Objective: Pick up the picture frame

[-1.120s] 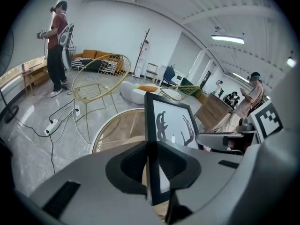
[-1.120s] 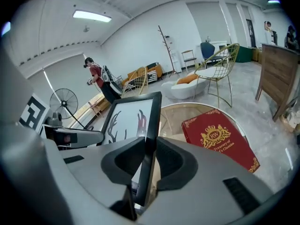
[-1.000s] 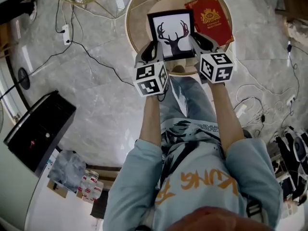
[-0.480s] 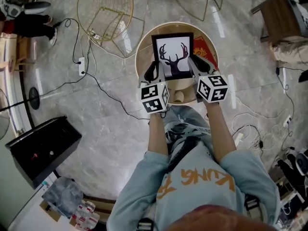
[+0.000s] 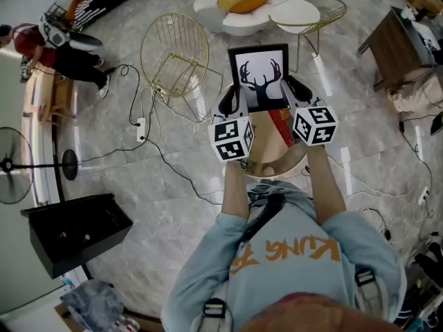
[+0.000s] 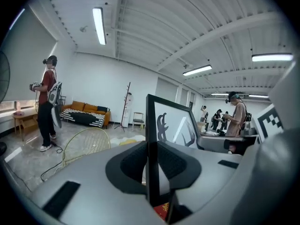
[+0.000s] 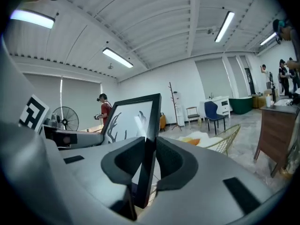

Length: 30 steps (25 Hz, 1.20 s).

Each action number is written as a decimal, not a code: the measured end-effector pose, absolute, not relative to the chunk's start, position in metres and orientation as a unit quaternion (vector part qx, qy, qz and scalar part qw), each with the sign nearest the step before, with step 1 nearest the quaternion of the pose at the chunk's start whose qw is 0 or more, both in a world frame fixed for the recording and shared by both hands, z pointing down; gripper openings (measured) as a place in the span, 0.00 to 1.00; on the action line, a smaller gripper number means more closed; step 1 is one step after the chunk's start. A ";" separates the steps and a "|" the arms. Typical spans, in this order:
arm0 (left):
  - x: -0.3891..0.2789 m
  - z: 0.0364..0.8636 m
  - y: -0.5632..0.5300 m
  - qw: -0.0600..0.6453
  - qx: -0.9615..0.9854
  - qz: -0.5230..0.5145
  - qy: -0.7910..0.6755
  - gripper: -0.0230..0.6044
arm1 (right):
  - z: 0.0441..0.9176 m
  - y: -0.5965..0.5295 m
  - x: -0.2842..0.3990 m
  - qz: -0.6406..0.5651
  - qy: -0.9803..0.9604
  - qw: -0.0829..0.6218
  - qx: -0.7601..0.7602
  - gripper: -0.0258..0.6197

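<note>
The picture frame [image 5: 261, 76] is black-edged with a black deer-antler print on white. It hangs in the air above the round wooden table [image 5: 271, 159], held by both sides. My left gripper [image 5: 234, 101] is shut on the frame's left edge [image 6: 151, 139], and my right gripper [image 5: 292, 93] is shut on its right edge [image 7: 147, 144]. Both gripper views show the thin black edge clamped between the dark pads. The frame stands roughly upright, its printed face towards me.
A red booklet [image 5: 283, 123] lies on the round table below the frame. A gold wire chair [image 5: 174, 55] stands at the left, cables run over the marble floor, a black box [image 5: 73, 230] sits lower left. A person stands at the far left [image 6: 47, 102]; others stand at the right [image 6: 234, 118].
Both grippers have lifted the frame straight up off the round table. The table and red booklet now sit well below it, and far more of the room shows.
</note>
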<state>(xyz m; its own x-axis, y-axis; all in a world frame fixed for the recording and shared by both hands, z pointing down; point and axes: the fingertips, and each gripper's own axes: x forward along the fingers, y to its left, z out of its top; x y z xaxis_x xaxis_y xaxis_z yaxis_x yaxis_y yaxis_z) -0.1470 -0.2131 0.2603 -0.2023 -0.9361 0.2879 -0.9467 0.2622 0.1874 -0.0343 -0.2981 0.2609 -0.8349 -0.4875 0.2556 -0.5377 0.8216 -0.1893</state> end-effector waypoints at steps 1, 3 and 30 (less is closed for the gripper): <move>-0.145 0.250 -0.215 0.165 0.609 0.013 -0.775 0.16 | 0.250 -0.300 -0.033 0.121 -0.951 0.092 0.270 0.15; -0.140 0.228 -0.221 0.143 0.616 0.010 -0.774 0.16 | 0.228 -0.306 -0.027 0.111 -0.952 0.071 0.276 0.15; -0.126 0.143 -0.217 0.050 0.623 0.022 -0.780 0.17 | 0.146 -0.302 -0.014 0.064 -0.958 -0.014 0.278 0.15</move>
